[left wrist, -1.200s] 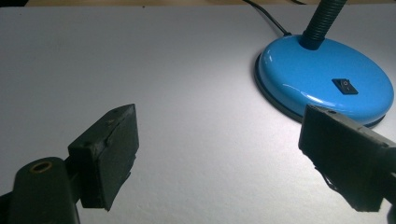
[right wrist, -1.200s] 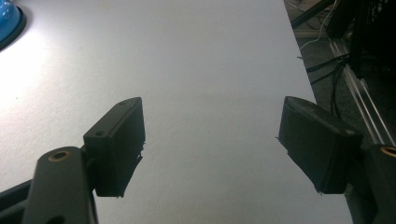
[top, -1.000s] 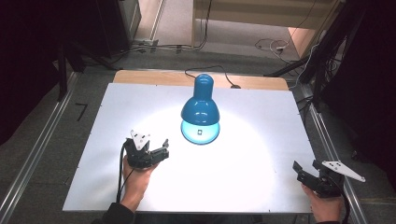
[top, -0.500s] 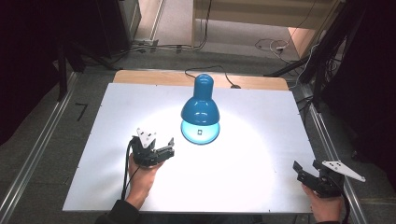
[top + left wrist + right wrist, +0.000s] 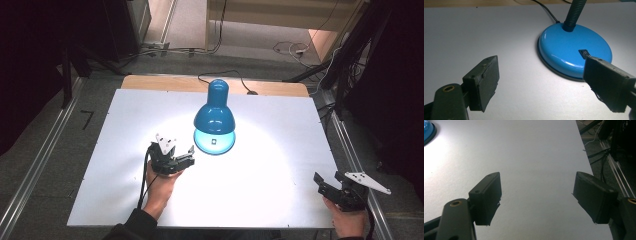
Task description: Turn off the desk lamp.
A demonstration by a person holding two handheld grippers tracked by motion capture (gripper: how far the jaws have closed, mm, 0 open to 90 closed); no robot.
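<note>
Left gripper [image 5: 541,85] held with jaws wide apart; blue lamp base [image 5: 574,50] seen just beyond the right jaw, switch [image 5: 584,53] at its tip. Right gripper [image 5: 537,200] likewise spread, bare white table [image 5: 536,157] between the jaws.

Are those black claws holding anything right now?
No. Both are open and empty: the left hand-held gripper sits near the blue lamp's base, the right hand-held gripper over bare table.

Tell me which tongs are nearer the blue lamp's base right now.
Left. The left tongs sit open just beside the lamp base, on its left, pointing at it without touching. The right tongs are open at the table's near right corner, well away from it.
</note>
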